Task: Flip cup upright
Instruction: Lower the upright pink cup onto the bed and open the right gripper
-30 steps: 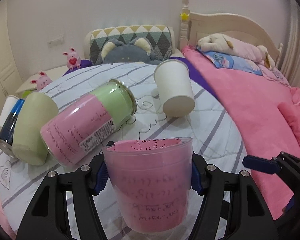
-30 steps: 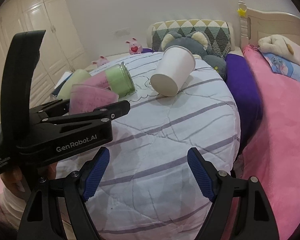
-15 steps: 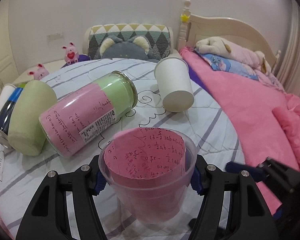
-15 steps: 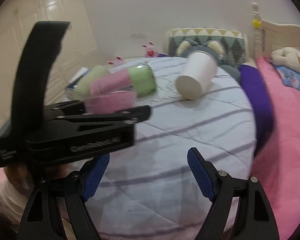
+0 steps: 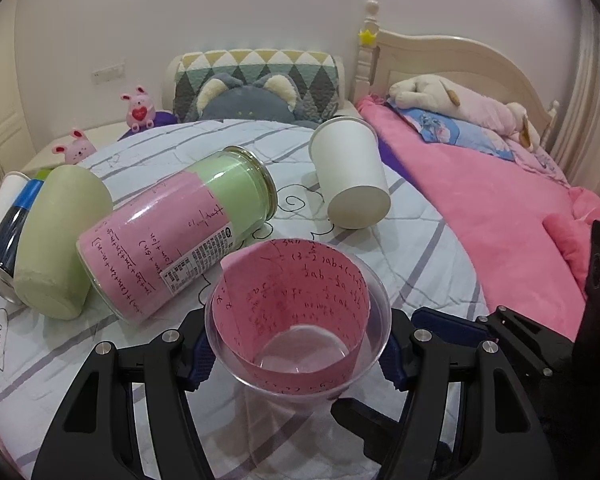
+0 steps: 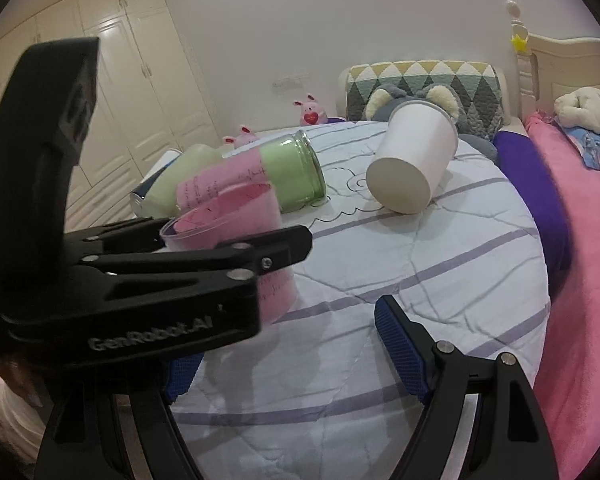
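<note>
- The left gripper had its blue-padded fingers clamped on the clear plastic cup, one pad on each side of the wall just below the rim; the cup stood mouth up, lined with a roll of pink paper covered in handwritten sums.
- From the right wrist view the same cup sat upright between the black arms of the left gripper, its base low over the striped quilt; whether the base touched the quilt could not be told.
- The right gripper held nothing; its fingers stood wide apart over bare quilt, just beside the left gripper.
- Behind the cup a glass jar lay on its side, wrapped in pink and green paper, its mouth pointing away; a pale green cup lay on its side against it to the left, and a blue can lay on the far side of that.
- A white paper cup lay tipped over further back and to the right, its base facing the camera.
- A pink blanket covered the bed to the right; a grey plush toy sat at the far edge of the quilt.
</note>
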